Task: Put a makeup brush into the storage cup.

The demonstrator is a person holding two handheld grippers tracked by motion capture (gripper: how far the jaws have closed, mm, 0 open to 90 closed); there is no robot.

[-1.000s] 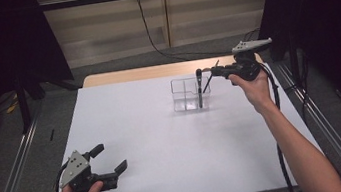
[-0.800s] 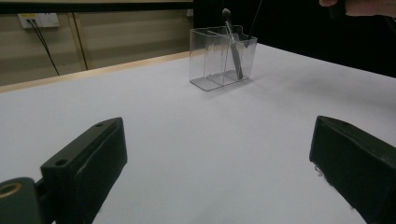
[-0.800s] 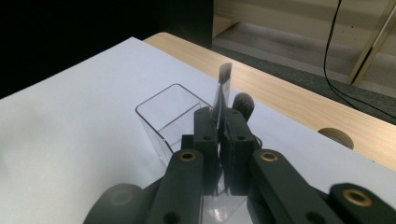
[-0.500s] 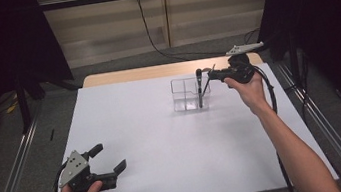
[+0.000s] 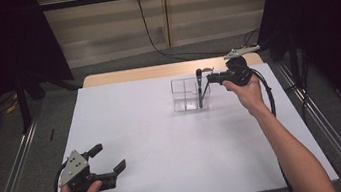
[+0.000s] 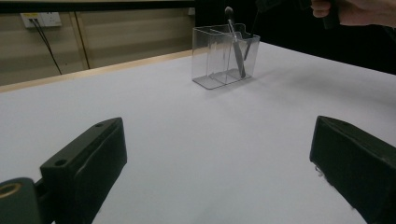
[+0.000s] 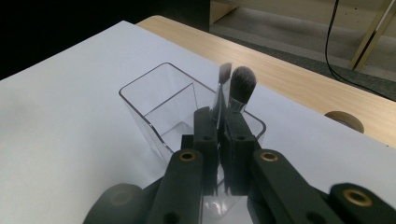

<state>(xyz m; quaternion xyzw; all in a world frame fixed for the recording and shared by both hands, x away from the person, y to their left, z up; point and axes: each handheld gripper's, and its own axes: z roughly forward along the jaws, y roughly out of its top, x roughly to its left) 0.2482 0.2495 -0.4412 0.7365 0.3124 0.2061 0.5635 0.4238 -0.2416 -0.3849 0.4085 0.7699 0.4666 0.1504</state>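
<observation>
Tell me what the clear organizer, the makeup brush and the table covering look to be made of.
Organizer: likely clear, glossy acrylic or hard plastic; the table shows through its walls and the edges catch light.
Makeup brush: soft dark bristles with pale tips, probably synthetic; a shiny, seemingly metal ferrule below them.
Table covering: a matte white sheet, paper or vinyl; which one is unclear. A wooden tabletop edge shows behind it.

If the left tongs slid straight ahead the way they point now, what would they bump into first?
Probably the clear plastic organizer. The left tongs stand open, low over the bare white table, and the organizer, with a makeup brush in it, stands nearly dead ahead. It may sit slightly off the line; depth is hard to judge.
</observation>
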